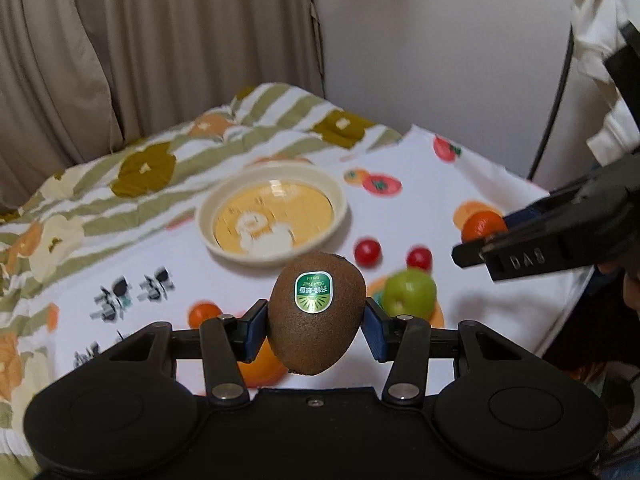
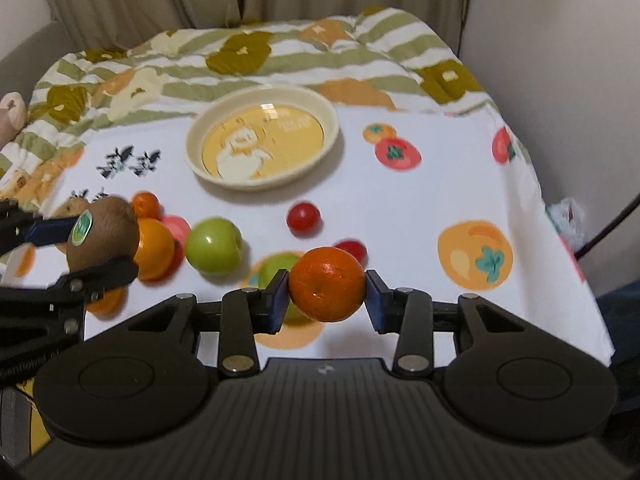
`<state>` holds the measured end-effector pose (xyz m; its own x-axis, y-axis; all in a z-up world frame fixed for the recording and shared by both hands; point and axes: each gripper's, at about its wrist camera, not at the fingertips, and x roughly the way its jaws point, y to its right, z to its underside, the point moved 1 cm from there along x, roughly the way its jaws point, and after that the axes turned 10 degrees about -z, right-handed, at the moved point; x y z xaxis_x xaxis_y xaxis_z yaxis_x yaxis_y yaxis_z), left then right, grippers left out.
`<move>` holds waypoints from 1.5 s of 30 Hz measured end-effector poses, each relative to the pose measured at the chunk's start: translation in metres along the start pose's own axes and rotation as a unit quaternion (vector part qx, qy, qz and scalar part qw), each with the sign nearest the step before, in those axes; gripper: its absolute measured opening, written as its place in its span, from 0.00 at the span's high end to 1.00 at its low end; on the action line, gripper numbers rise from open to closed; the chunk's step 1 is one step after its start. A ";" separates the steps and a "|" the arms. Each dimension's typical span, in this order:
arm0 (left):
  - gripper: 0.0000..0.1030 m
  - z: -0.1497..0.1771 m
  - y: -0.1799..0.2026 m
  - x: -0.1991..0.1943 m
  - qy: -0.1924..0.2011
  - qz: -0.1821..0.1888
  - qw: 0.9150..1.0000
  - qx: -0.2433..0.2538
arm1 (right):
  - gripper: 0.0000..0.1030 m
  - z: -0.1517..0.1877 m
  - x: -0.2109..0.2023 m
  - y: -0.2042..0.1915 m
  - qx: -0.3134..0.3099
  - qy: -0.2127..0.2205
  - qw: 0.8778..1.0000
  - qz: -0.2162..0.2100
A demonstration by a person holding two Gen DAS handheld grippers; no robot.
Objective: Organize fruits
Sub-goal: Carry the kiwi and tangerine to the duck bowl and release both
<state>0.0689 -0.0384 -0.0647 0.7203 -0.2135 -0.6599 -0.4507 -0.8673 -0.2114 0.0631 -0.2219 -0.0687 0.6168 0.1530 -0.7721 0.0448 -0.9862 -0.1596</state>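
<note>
On the fruit-print cloth (image 2: 400, 208), the shallow cream dish with yellow floor (image 2: 332, 120) holds nothing. Left gripper (image 1: 316, 322) pinches a brown stickered kiwi (image 1: 316, 316) aloft; right gripper (image 2: 326, 290) pinches a round orange mandarin (image 2: 326, 284) aloft.

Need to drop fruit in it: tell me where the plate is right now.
The plate sits empty on the white fruit-print cloth, centre-left in both views, beyond the held tangerine and kiwi, near the striped quilt.

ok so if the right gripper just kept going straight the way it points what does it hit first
Probably the red cherry tomato just beyond the held mandarin, with the plate farther along. The right gripper is above the cloth, so depth is uncertain.
</note>
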 end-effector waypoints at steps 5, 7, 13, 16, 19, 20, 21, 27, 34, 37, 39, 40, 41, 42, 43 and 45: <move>0.48 -0.029 -0.008 0.003 0.023 -0.019 1.000 -0.009 | 0.47 -0.030 -0.011 -0.001 -0.025 0.016 0.999 -0.025; 0.48 -0.038 -0.011 0.007 0.027 -0.031 0.999 -0.014 | 0.47 -0.044 -0.010 0.000 -0.041 0.020 0.998 -0.039; 0.48 -0.066 -0.023 0.029 0.014 -0.063 0.997 -0.049 | 0.47 -0.090 0.006 0.005 -0.087 0.027 0.993 -0.074; 0.48 -0.082 -0.029 0.045 0.006 -0.080 0.995 -0.061 | 0.47 -0.115 0.018 0.011 -0.104 0.030 0.990 -0.089; 0.48 -0.096 -0.032 0.065 -0.001 -0.093 0.993 -0.070 | 0.47 -0.137 0.033 0.018 -0.118 0.032 0.987 -0.100; 0.48 -0.100 -0.032 0.071 -0.003 -0.096 0.993 -0.071 | 0.47 -0.144 0.038 0.020 -0.123 0.032 0.987 -0.103; 0.48 -0.105 -0.033 0.080 -0.008 -0.099 0.992 -0.073 | 0.47 -0.151 0.044 0.022 -0.126 0.031 0.986 -0.106; 0.48 -0.125 -0.030 0.127 -0.024 -0.114 0.990 -0.074 | 0.47 -0.189 0.091 0.037 -0.145 0.021 0.981 -0.126; 0.48 -0.131 -0.031 0.188 -0.055 -0.123 0.988 -0.075 | 0.47 -0.209 0.158 0.052 -0.157 -0.009 0.977 -0.141; 0.48 -0.130 -0.031 0.213 -0.071 -0.127 0.987 -0.074 | 0.47 -0.212 0.181 0.055 -0.158 -0.020 0.976 -0.146; 0.48 -0.128 -0.030 0.228 -0.084 -0.130 0.985 -0.073 | 0.47 -0.214 0.194 0.058 -0.159 -0.028 0.976 -0.148; 0.48 -0.127 -0.030 0.234 -0.091 -0.131 0.984 -0.075 | 0.47 -0.215 0.198 0.059 -0.159 -0.030 0.975 -0.149; 0.48 -0.126 -0.030 0.240 -0.097 -0.132 0.984 -0.077 | 0.47 -0.215 0.203 0.059 -0.160 -0.033 0.975 -0.151; 0.48 -0.125 -0.031 0.245 -0.101 -0.133 0.983 -0.079 | 0.47 -0.215 0.206 0.060 -0.161 -0.036 0.974 -0.153; 0.48 -0.123 -0.031 0.250 -0.104 -0.136 0.982 -0.077 | 0.47 -0.215 0.210 0.060 -0.163 -0.039 0.974 -0.154; 0.48 -0.122 -0.030 0.256 -0.109 -0.138 0.982 -0.074 | 0.47 -0.215 0.214 0.059 -0.164 -0.042 0.973 -0.158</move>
<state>0.3312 -0.1222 -0.1390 0.6672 0.1263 -0.7341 -0.1612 -0.9377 -0.3078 0.3661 -0.2613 -0.1110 0.4658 0.4420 -0.7666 0.4781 -0.8547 -0.2023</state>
